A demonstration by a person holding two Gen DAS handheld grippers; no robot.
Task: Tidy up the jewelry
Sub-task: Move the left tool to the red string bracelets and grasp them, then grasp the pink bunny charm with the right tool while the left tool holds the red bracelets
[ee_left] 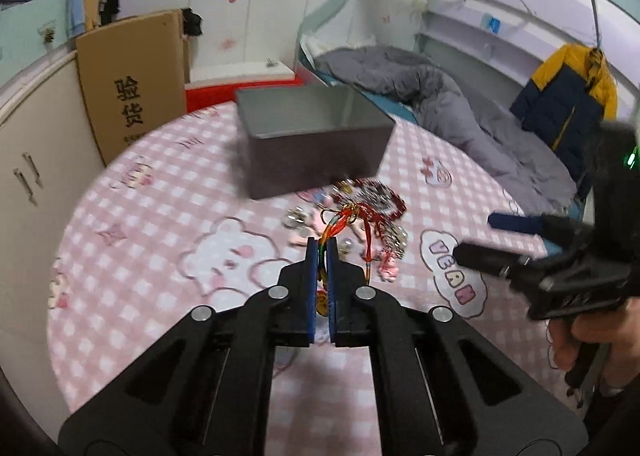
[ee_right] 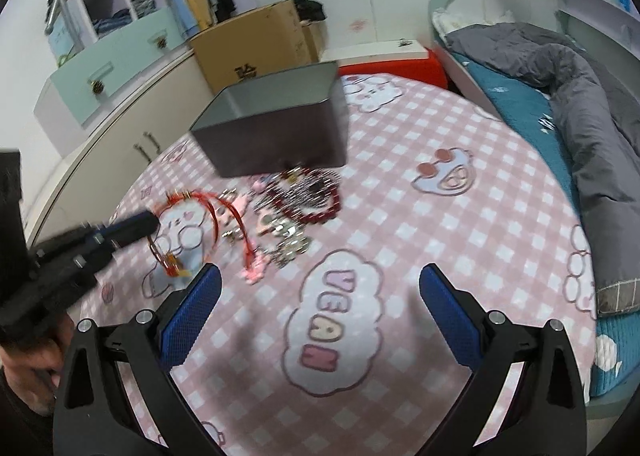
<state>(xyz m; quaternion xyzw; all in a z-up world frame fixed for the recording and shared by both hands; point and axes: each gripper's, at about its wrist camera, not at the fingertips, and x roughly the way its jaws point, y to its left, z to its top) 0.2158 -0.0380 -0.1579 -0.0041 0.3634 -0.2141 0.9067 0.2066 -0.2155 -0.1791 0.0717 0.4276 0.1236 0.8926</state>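
My left gripper (ee_left: 321,246) is shut on a red braided cord bracelet (ee_left: 340,222) with gold charms, held above the table; in the right wrist view the left gripper (ee_right: 136,226) carries the cord (ee_right: 200,202) as a hanging loop. A pile of jewelry (ee_left: 370,212), with red beads, silver pieces and pink charms, lies in front of an open grey box (ee_left: 316,140). The pile (ee_right: 302,200) and the box (ee_right: 276,124) also show in the right wrist view. My right gripper (ee_right: 320,278) is open and empty, near the table's front; it shows at the right in the left wrist view (ee_left: 478,238).
The round table has a pink checked cloth (ee_right: 400,160) with cartoon prints. A cardboard box (ee_left: 132,80) leans behind it at the left by white cabinets (ee_left: 36,160). A bed with a grey quilt (ee_right: 592,104) runs along the right. A red box (ee_right: 396,66) stands behind the table.
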